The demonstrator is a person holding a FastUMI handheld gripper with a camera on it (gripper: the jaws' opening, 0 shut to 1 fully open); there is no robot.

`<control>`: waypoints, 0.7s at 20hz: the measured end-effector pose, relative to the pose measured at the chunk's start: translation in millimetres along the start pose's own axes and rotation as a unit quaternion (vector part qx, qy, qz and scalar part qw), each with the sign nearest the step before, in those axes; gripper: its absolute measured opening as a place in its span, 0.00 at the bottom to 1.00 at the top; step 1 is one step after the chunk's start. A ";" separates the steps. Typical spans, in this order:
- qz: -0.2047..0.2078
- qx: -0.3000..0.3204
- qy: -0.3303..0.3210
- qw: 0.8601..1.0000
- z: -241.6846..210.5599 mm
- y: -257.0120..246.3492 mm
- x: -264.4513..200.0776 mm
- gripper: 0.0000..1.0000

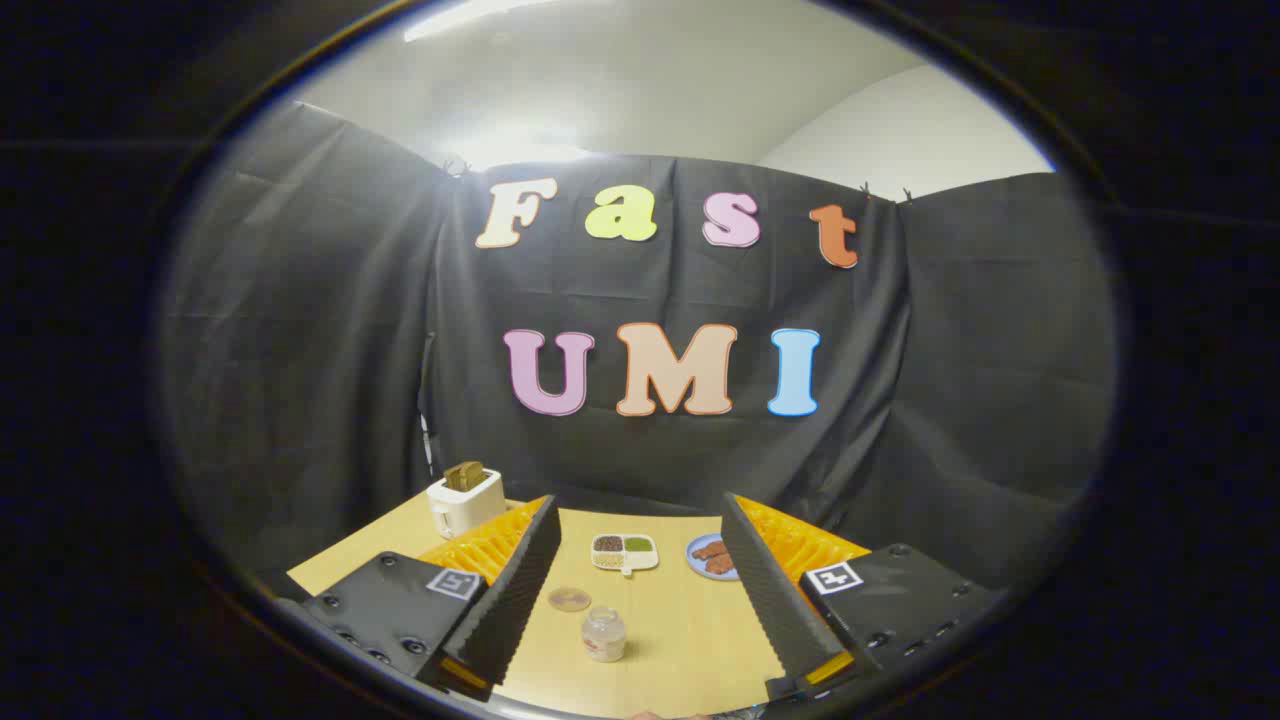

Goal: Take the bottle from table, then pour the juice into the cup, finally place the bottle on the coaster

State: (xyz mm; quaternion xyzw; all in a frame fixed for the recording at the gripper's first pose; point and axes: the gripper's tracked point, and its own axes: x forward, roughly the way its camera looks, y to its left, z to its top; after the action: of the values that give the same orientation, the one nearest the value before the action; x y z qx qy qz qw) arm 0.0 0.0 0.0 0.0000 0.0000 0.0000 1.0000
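Note:
My gripper (pixel 640 520) is held high above the table with its two fingers wide apart and nothing between them. Down on the wooden table (pixel 690 640), between the fingers, stands a small clear bottle (pixel 604 634) with a light cap and a reddish label. A round, flat, see-through coaster (pixel 569 599) lies just beyond the bottle, a little to its left. I cannot make out a cup.
A white toaster (pixel 464 502) with a slice of bread in it stands at the table's far left. A white divided dish (pixel 624 551) of grains and a blue plate (pixel 712 558) of brown food sit at the far side.

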 end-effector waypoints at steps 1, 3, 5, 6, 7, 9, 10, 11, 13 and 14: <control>0.002 0.002 0.000 1.000 0.3 0.0 1.3 1.00; 0.003 0.005 -0.004 1.000 1.5 -2.7 3.2 1.00; 0.002 0.007 -0.003 1.000 -1.2 -6.9 4.6 1.00; 0.002 0.009 -0.001 1.000 -3.9 -8.4 4.6 1.00; 0.002 0.010 0.000 1.000 -5.6 -10.5 5.1 1.00; -0.001 0.012 0.003 1.000 -10.8 -16.6 5.7 1.00; -0.001 0.014 0.005 1.000 -14.9 -18.2 5.8 1.00; -0.001 0.017 0.007 1.000 -17.4 -18.4 5.6 1.00; 0.001 0.024 0.007 1.000 -19.3 -19.7 4.8 1.00; 0.000 0.027 0.005 1.000 -19.6 -21.0 4.0 1.00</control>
State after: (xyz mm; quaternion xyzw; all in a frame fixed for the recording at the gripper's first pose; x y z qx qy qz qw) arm 4.0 -21.0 -19.6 0.0268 0.0051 0.0003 0.9996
